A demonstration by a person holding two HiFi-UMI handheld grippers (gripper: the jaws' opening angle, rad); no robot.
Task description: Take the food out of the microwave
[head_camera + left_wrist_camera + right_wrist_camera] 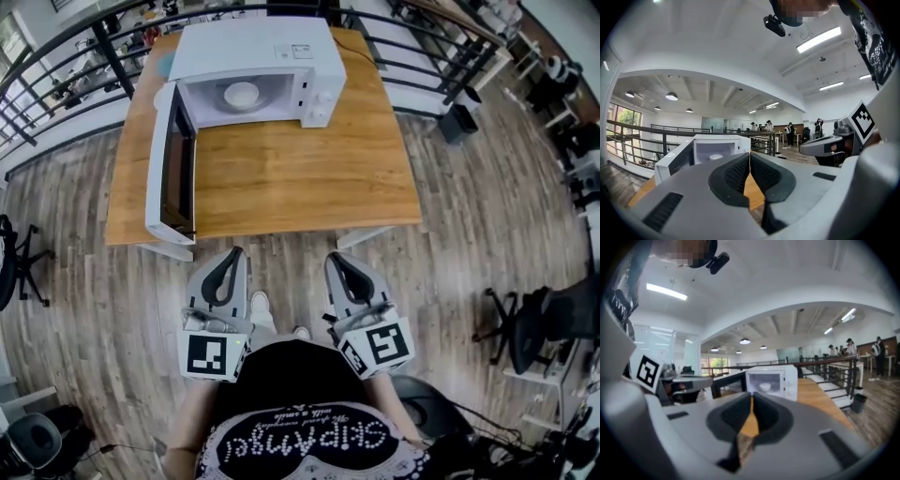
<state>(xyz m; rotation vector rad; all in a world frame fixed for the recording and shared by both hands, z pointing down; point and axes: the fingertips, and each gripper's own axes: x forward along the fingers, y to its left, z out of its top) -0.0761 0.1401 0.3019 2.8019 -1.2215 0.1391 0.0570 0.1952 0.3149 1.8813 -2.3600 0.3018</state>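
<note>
The microwave (253, 70) stands at the far side of the wooden table (309, 187), its door (172, 169) swung wide open to the left, and a small white bowl (242, 94), presumably holding the food, sits in the middle of its cavity. Near the table's front edge but short of it, the left gripper (233, 255) and, to its right, the right gripper (335, 259) both have their jaws pressed together on nothing. The bowl looks rigid, glazed, light, slippery and breakable, so pinching its rim and keeping it level seems wisest.
</note>
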